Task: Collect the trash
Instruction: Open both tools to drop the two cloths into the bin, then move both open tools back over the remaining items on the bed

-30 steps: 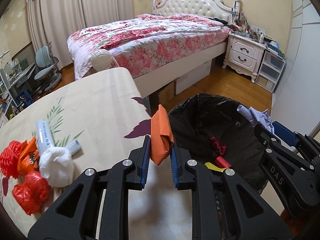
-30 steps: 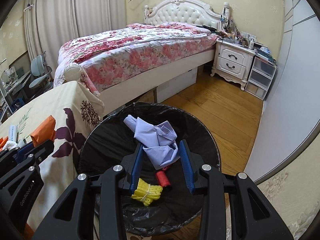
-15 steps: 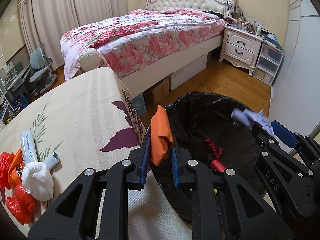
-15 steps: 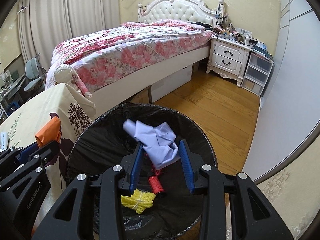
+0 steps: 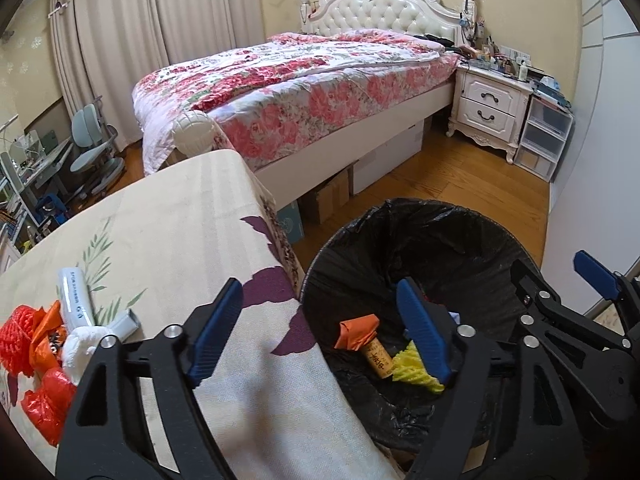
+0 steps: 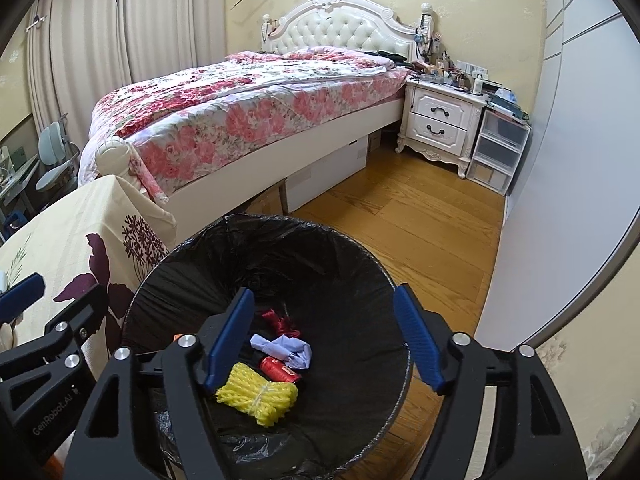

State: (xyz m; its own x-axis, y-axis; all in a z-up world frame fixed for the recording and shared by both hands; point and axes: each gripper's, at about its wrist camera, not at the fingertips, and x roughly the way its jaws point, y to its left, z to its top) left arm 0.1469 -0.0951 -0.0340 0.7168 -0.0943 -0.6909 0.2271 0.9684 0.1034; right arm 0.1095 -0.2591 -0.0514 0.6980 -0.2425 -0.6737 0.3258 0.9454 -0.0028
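both tools hang over the black-lined trash bin (image 6: 280, 248) with nothing between their pads. the left gripper (image 5: 320, 332) has just been opening and now stands wide, one blue pad over the tablecloth edge, the other over the bin mouth. the right gripper (image 6: 324, 340) has also just spread wide, both pads above the bin.

down inside the liner lie the orange wrapper (image 5: 358, 330), the lilac paper wad (image 6: 286, 350), a yellow cord bundle (image 6: 258, 396), a red spool (image 6: 278, 368) and a red ribbon scrap (image 6: 280, 320).

more trash waits on the table (image 5: 168, 216): red netting and orange plastic (image 5: 28, 344), a white crumpled wad (image 5: 82, 346) and a white tube (image 5: 76, 300).

likely trouble: the left tool straddles the table corner, so swinging back low could snag the cloth and drag that pile off. the two tools sit close, and turning together could knock them. the netting looks loose and could trail or catch on a pad.
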